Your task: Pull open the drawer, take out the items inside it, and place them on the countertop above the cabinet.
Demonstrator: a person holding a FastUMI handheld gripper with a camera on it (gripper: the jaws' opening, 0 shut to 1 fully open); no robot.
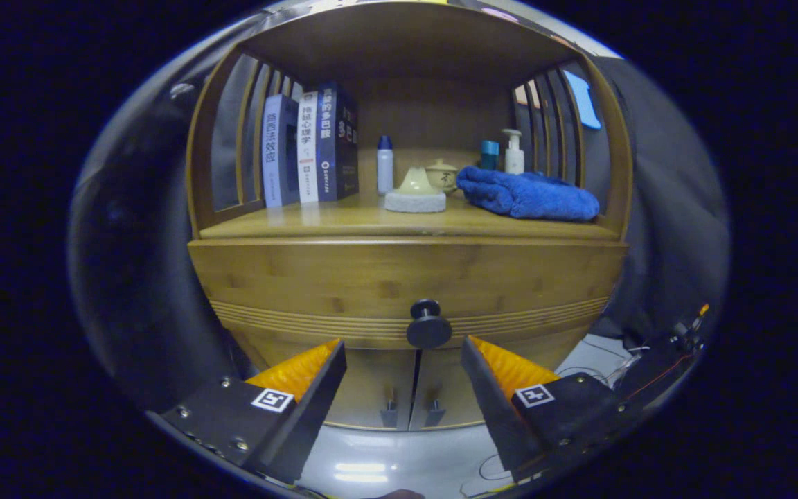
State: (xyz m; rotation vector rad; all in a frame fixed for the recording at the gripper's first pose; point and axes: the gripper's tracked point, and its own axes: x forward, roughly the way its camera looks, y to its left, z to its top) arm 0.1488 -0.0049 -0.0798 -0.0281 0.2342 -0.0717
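Just ahead, closed drawer [406, 287], knob [428, 324] beyond spread, empty fingers [337, 360]

Dark cloth walls [676, 208] around a bamboo cabinet [302, 277], glossy pale floor [385, 464]

Open jaws before drawer knob [429, 324]

1. The drawer [406, 291] is a wide front of light bamboo-toned wood, shut flush in the cabinet [406, 388], with ridged grooves running along its lower edge.
2. Its round dark knob [429, 324] sticks out at the centre, low on the front, just above the cabinet's two lower doors.
3. The countertop [343, 223] runs directly above the drawer, a flat wooden shelf surface.
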